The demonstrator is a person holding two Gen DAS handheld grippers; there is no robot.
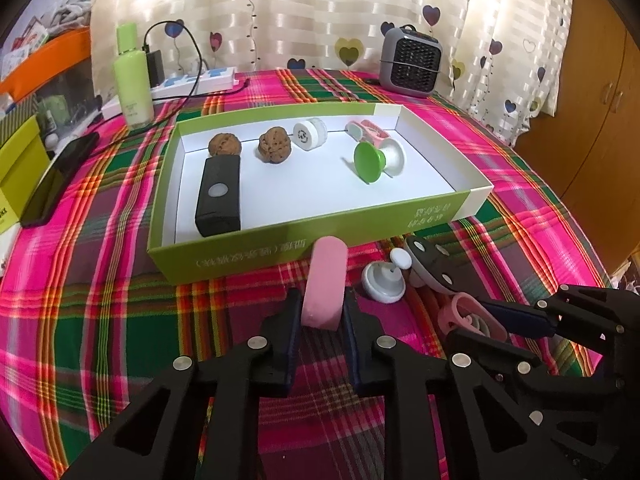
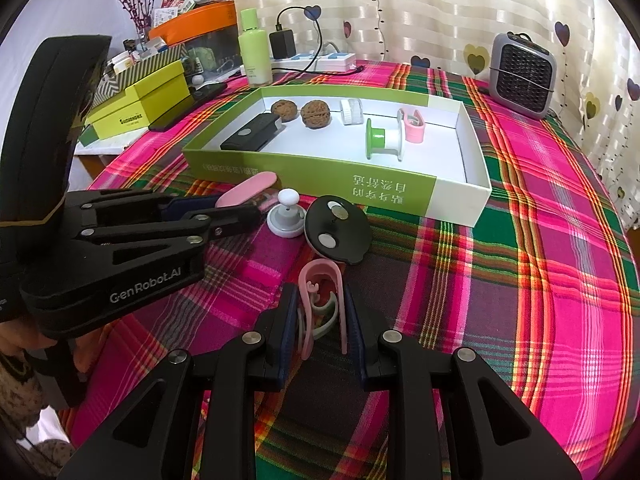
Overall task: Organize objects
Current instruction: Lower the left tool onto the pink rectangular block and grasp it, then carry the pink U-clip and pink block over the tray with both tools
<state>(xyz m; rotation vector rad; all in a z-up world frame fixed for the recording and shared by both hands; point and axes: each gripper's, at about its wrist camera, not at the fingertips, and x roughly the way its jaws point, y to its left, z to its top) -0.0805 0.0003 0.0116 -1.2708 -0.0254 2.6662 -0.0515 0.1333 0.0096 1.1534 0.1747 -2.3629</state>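
Left wrist view showed the left claw (image 1: pixel 322 316) clamped on a pink eraser-like block (image 1: pixel 325 280), just short of the green-walled box (image 1: pixel 256 244) on the plaid surface (image 1: pixel 100 280). Beside it the right claw (image 2: pixel 320 320) gripped a pink clip (image 2: pixel 322 292). Between the claws and the box wall lay a white pin tag (image 1: pixel 383 282) and a black-and-white round disc (image 2: pixel 338 230), crowding the near side. Inside the box sat two walnuts (image 1: pixel 225 145), a black rectangular device (image 1: pixel 218 196), a white wheel (image 1: pixel 309 133), a green-and-white spool (image 1: pixel 374 160) and another pink clip (image 1: pixel 366 130).
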